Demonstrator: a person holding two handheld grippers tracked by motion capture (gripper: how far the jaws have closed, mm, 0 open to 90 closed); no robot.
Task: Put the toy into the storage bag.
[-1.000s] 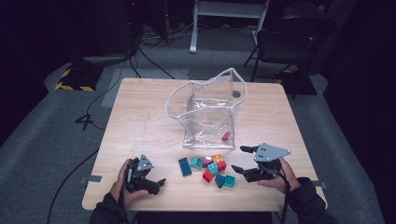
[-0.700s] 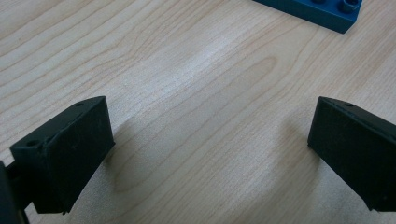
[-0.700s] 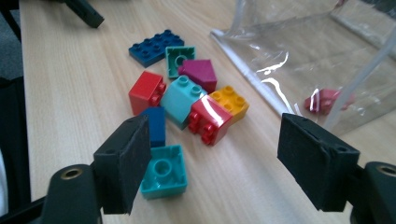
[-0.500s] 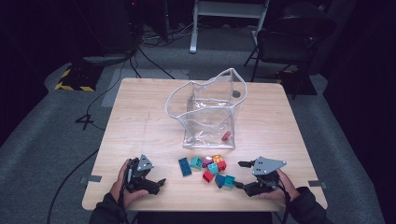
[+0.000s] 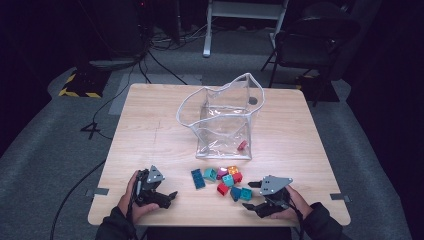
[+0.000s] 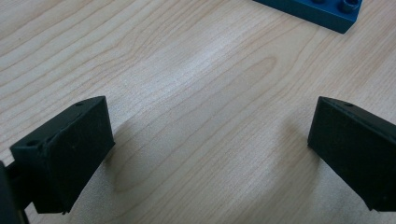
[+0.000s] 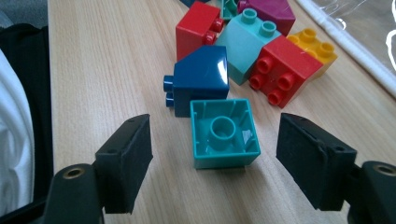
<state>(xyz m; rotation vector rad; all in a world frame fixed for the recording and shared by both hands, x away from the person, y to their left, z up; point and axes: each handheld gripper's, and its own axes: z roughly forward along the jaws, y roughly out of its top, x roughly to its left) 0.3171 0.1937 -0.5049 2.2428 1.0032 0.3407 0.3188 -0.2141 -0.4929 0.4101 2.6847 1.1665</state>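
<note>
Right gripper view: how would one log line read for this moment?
right gripper: open, lowered around teal block, no contact | left gripper: open, empty | clear bag: one red block inside

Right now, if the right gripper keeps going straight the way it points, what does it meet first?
Most likely the teal block, lying hollow side up on the table, just ahead between the open jaws of the right gripper. The dark blue block sits right behind it. How much gap remains is hard to judge.
</note>
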